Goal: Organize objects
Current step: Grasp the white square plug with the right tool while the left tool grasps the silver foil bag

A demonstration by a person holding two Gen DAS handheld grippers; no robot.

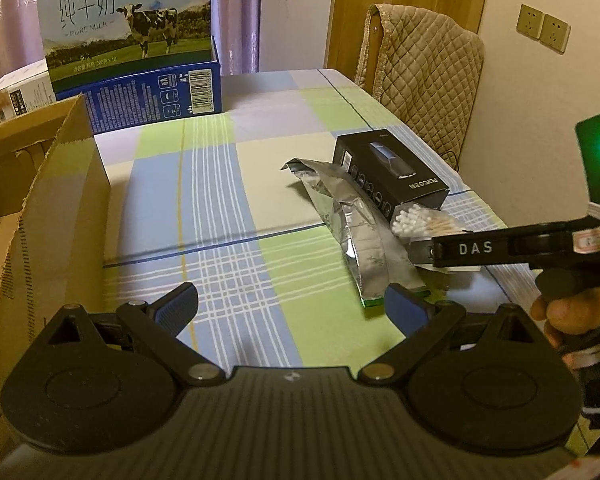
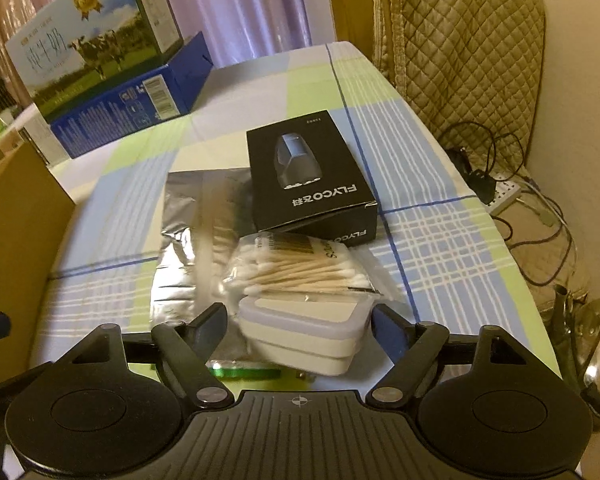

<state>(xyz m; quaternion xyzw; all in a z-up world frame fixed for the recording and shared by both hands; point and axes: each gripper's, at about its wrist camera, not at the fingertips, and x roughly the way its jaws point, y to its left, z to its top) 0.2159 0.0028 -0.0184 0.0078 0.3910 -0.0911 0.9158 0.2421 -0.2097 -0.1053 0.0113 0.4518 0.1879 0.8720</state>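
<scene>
My left gripper (image 1: 292, 306) is open and holds nothing, low over the plaid tablecloth (image 1: 204, 200). To its right lie a silver foil bag (image 1: 352, 224), a black Flyco box (image 1: 392, 176) and a bag of cotton swabs (image 1: 420, 220). My right gripper (image 2: 300, 322) is open, and a white lidded container (image 2: 304, 328) sits between its fingers with small gaps on both sides. The cotton swabs (image 2: 300, 268) lie just behind the container, the black box (image 2: 308, 176) lies farther back, and the foil bag (image 2: 188, 220) is to the left. The right gripper (image 1: 418, 254) shows side-on near the swabs.
An open cardboard box (image 1: 60, 200) stands at the table's left edge. A blue milk carton box (image 1: 132, 40) is at the back. A chair with a quilted cover (image 1: 424, 76) stands by the right side. A power strip with cables (image 2: 504, 196) lies on the floor.
</scene>
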